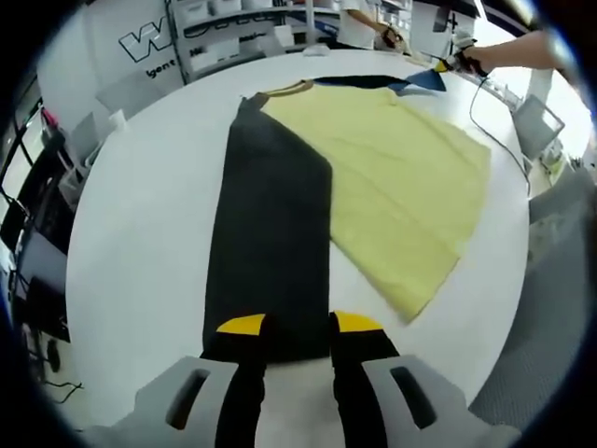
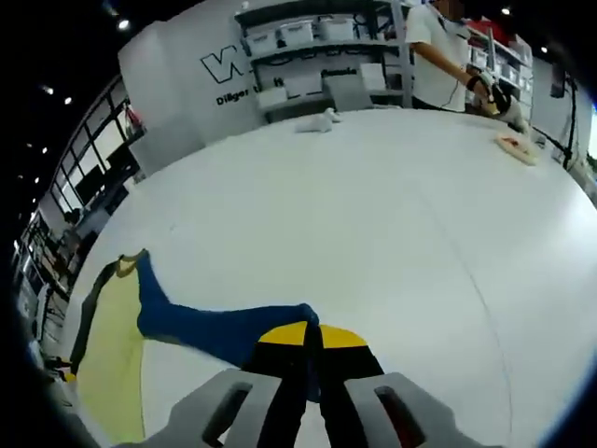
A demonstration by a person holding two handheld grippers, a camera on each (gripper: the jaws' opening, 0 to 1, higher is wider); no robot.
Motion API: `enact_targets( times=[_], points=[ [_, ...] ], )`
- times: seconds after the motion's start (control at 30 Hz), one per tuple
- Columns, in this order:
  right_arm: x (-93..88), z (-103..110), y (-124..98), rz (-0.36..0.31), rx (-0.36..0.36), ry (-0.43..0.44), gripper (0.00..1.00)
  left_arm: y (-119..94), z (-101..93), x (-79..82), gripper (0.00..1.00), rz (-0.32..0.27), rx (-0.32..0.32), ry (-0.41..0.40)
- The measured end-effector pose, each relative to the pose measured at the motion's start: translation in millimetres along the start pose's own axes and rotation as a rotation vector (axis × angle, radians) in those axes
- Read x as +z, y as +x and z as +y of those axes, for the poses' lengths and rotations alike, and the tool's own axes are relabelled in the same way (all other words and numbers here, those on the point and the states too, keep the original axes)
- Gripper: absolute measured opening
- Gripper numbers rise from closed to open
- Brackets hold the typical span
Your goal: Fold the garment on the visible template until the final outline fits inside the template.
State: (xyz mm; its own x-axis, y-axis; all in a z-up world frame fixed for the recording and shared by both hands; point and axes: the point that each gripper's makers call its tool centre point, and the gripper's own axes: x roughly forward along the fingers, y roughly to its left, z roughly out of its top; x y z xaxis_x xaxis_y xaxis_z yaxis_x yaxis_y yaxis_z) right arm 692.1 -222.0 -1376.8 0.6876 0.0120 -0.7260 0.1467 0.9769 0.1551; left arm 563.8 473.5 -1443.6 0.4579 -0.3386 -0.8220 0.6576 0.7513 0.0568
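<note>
Left gripper view: the left gripper [image 1: 298, 329] rises from 6 o'clock with its yellow-tipped jaws spread apart, nothing between them; the near edge of the black template [image 1: 270, 252] lies in the gap, though whether the tips touch it is hard to tell. The template runs as a long dark strip toward 12 o'clock on the white table [image 1: 140, 233]; the yellow garment [image 1: 401, 187] lies spread to its right, from 12 to 4 o'clock, its left part overlapping the strip, so the template's far right edge is hidden beneath it. At 1 o'clock a blue sleeve [image 1: 424, 80] is lifted off the table, pinched by the right gripper [image 1: 452, 63], small and blurred there; a person's arm [image 1: 518, 51] reaches in from 2 o'clock, cut off by the edge.

Right gripper view: the right gripper [image 2: 308, 338] comes up from 6 o'clock, jaws pressed together on the blue sleeve [image 2: 219, 329], which stretches away toward 9 o'clock; the garment's yellow body [image 2: 112, 355] is squeezed against the edge at 8 o'clock, much of it cut off. The table [image 2: 373, 215] spreads bare toward 12 o'clock; a small white object [image 2: 317, 121] sits near its far side, too small to make out; another person [image 2: 443, 56] stands at 1 o'clock beside shelves [image 2: 308, 47].
</note>
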Motion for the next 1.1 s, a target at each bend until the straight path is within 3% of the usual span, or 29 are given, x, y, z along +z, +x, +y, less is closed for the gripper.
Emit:
enact_targets(
  times=[0.3,0.4,0.47,0.63,0.93,1.1],
  points=[
    [-8.5,3,4,0.002,0.001,-0.136,0.00,1,0.2,0.7,0.26,0.001,-0.002,0.003],
    [-8.7,2,3,0.003,-0.008,-0.189,0.04,1,0.1,0.9,0.26,0.000,-0.002,0.004],
    [-8.0,6,1,-0.008,0.010,-0.254,0.02,1,0.1,1.0,0.26,0.000,-0.002,0.004],
    [-29.1,21,-2,0.029,0.075,-0.498,0.04,1,-0.1,1.3,0.26,-0.005,0.000,0.002],
    [-62.4,36,-4,0.063,0.162,-0.620,0.04,1,-1.5,2.2,0.25,-0.007,0.000,0.004],
    [-72.1,34,-3,0.090,0.170,-0.694,0.06,1,-1.5,2.5,0.25,-0.008,0.000,0.005]
  ],
)
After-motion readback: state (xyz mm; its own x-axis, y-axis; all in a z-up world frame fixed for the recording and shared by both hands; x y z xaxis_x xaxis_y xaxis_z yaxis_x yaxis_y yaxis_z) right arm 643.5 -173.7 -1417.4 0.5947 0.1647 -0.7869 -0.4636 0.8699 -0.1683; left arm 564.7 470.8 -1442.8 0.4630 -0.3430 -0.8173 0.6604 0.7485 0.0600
